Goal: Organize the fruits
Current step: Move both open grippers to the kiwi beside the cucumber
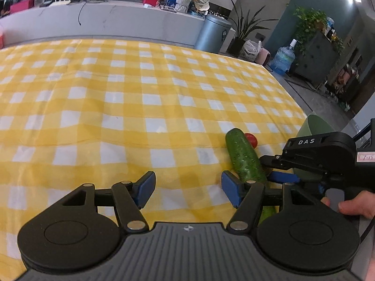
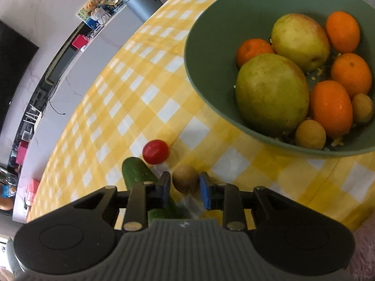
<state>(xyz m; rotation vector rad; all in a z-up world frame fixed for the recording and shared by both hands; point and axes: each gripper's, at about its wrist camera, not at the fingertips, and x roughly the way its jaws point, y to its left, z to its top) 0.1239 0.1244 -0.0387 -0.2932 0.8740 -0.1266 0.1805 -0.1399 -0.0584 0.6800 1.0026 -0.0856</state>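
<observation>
A small brown fruit (image 2: 185,179) (maybe a kiwi or a longan, it is hard to tell) lies on the yellow checked cloth (image 2: 150,93), right between the fingers of the right gripper (image 2: 184,188). The jaws are nearly pressed together around it, but a thin gap can be seen on each side, so a real pinch cannot be told for sure. The left gripper (image 1: 187,190) is held spread wide over bare cloth, with nothing between its fingers.

Just beside the brown fruit a cucumber (image 2: 138,174) is lying, and a little red tomato (image 2: 155,152) sits at its far end. The green bowl (image 2: 211,53) stands near, already filled with apples and oranges.

A few things could go wrong. The round fruit could be squeezed out and sent rolling if it is only caught at its edge. The cucumber could be bumped by the left finger, and then the tomato could be pushed away too. If the fruit is lifted with a loose hold, it could be dropped before the bowl is reached. The bowl is quite full, so the fruit could bounce off the pile.
</observation>
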